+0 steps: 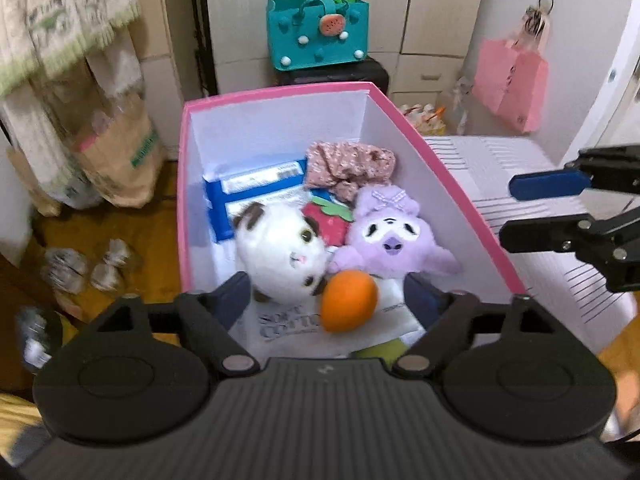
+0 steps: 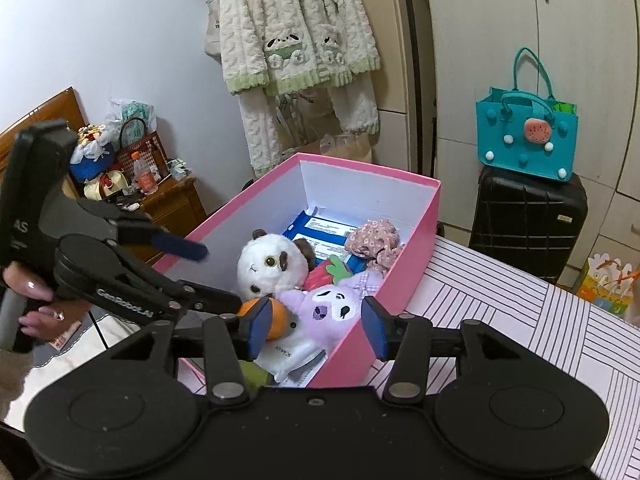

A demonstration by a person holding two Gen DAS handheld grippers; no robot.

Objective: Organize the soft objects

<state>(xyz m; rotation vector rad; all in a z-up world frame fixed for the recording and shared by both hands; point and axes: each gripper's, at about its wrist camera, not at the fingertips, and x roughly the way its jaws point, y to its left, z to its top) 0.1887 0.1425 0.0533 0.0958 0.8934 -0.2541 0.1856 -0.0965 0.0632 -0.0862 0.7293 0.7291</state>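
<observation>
A pink box holds a white panda plush, a purple plush, an orange soft ball, a strawberry plush, a floral cloth, blue packs and a white packet. My left gripper is open above the box's near end, over the ball; it also shows in the right wrist view. My right gripper is open and empty just outside the box's near side; it shows at the right in the left wrist view.
The box stands on a striped white table. A teal felt bag sits on a black suitcase behind. A fleece garment hangs at the wall. Paper bags and bottles are on the floor at the left.
</observation>
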